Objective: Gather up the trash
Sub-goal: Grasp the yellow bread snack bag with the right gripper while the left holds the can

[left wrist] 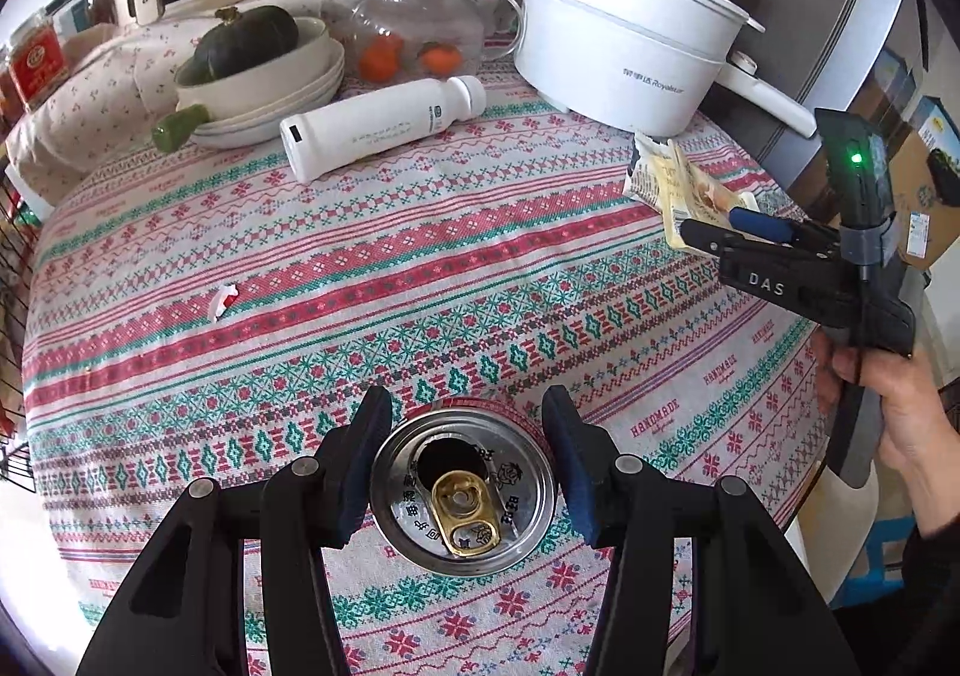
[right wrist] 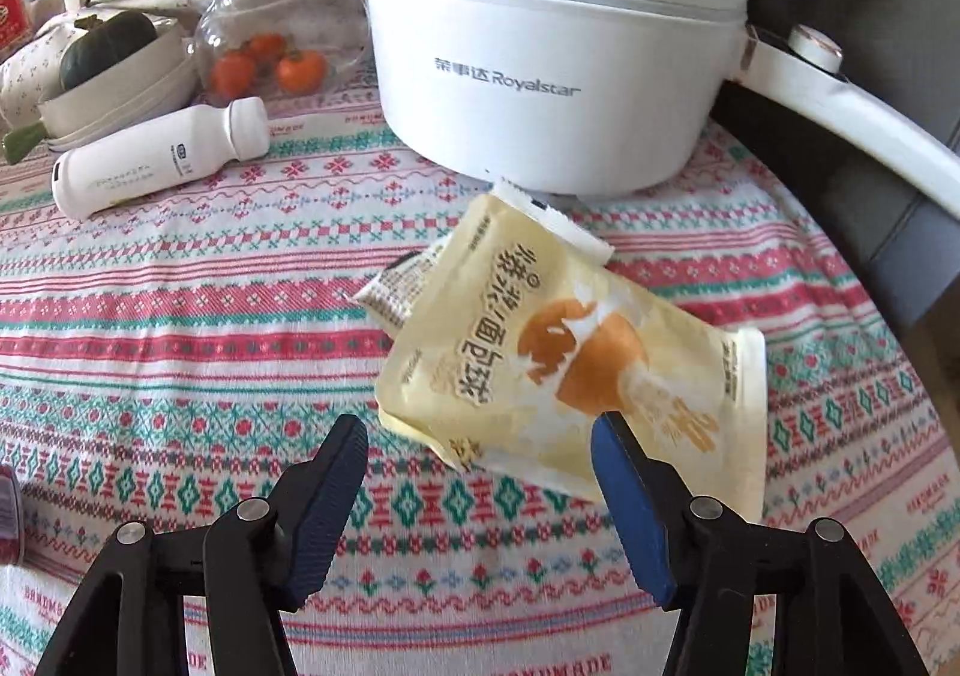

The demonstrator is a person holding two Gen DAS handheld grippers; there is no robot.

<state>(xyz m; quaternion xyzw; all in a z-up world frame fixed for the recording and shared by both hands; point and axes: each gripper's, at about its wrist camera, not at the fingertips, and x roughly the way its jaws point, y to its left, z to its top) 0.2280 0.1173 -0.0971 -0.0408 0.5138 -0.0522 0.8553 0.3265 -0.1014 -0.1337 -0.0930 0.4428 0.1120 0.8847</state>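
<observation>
An opened drink can (left wrist: pixel 462 490) with a gold pull tab stands between the pads of my left gripper (left wrist: pixel 468 466), which press on its sides. A pale yellow snack wrapper (right wrist: pixel 576 358) lies crumpled on the patterned tablecloth (right wrist: pixel 180 316) in front of the white pot. My right gripper (right wrist: pixel 480 424) is open around the wrapper's near edge, its right fingertip (right wrist: pixel 609 430) over the wrapper, without pinching it. In the left wrist view that gripper (left wrist: pixel 714 223) reaches the wrapper (left wrist: pixel 666 184) from the right. A white bottle (left wrist: pixel 384 126) lies on its side farther back, and a small red-white scrap (left wrist: pixel 225 301) lies at the left.
A white electric pot (right wrist: pixel 558 75) stands right behind the wrapper, its handle (right wrist: pixel 870 123) reaching out to the right. At the back are a glass teapot (left wrist: pixel 414 27) holding oranges and stacked bowls (left wrist: pixel 264 87) with a green squash. The table's edge runs close on the right.
</observation>
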